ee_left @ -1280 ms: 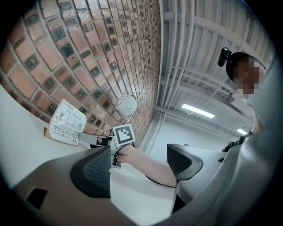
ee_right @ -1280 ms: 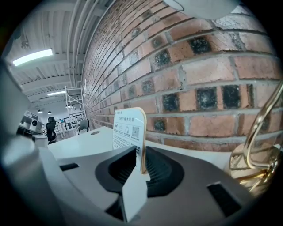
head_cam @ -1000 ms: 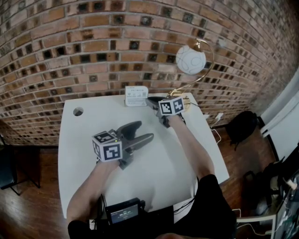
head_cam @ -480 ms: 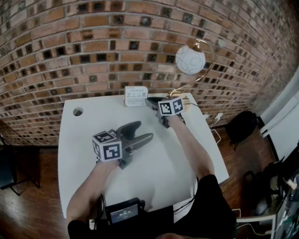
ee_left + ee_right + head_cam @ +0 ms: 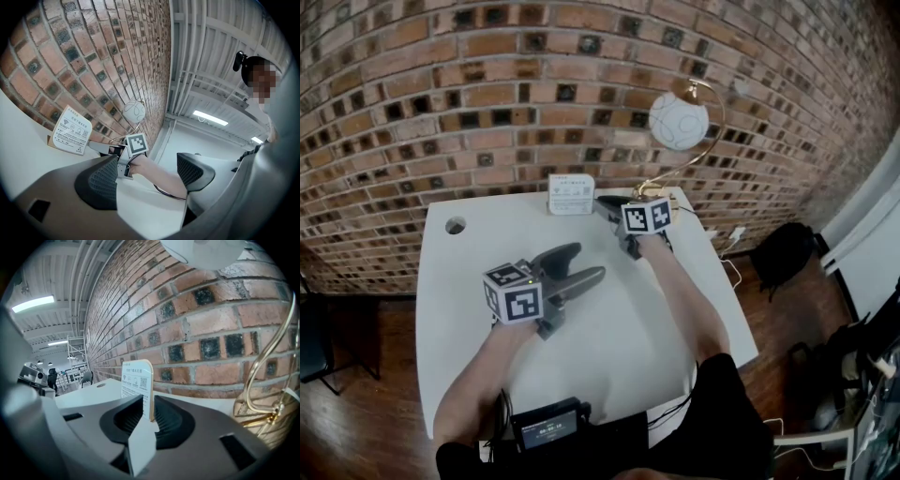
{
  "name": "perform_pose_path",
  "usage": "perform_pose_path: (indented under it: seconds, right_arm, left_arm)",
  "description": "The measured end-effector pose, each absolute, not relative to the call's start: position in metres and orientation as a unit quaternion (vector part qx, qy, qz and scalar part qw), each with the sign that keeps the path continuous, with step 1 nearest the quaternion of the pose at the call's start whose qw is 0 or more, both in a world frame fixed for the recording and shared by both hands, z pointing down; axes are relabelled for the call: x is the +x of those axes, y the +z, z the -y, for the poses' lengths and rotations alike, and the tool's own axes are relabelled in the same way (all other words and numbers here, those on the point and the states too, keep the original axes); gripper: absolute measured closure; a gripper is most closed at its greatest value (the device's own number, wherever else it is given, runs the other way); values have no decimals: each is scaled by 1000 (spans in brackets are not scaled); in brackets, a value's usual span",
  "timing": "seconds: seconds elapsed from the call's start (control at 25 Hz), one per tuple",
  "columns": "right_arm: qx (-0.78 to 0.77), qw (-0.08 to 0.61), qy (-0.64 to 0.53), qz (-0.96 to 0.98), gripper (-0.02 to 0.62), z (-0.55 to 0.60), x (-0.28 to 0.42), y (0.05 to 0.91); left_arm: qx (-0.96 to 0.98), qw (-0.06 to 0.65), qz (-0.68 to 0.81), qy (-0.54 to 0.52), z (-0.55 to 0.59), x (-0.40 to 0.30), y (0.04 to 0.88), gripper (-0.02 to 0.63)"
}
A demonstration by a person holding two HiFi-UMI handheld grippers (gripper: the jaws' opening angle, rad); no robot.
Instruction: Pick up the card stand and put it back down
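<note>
The card stand (image 5: pixel 572 195) stands upright on the white table (image 5: pixel 464 291) at its far edge, just in front of the brick wall (image 5: pixel 487 94), with a globe lamp (image 5: pixel 679 122) on a brass arm off to its right. The right tongs (image 5: pixel 602 202) have it edge-on between their ribbed pads (image 5: pixel 126 420); they have just been opening and sit slack around it. The left tongs (image 5: pixel 589 262) hover over the middle of the table, spread wide.
</note>
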State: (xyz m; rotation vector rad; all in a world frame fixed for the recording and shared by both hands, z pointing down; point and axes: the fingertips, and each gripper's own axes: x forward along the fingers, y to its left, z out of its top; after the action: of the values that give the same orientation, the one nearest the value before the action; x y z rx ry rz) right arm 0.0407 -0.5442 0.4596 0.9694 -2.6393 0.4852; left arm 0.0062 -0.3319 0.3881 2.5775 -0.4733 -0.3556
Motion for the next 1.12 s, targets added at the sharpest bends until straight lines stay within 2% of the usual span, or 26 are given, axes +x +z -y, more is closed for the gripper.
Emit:
perform_pose_path:
  seconds: [0.36,0.6,0.96,1.12]
  right_arm:
    - [303,45,185,934,498,499,43,410]
    - [267,-30,164,949,534,463,43,358]
    - [254,-95,143,952,549,405,58,312]
    - [257,-101,117,954,549,383,65,290]
  left_arm:
    - [945,242,169,-139,329,6,378,219]
    - [949,231,160,-144,323,7,367,219]
    - [954,216,143,-154,304,13,343,219]
    - [954,209,133,-167,292,16,331,218]
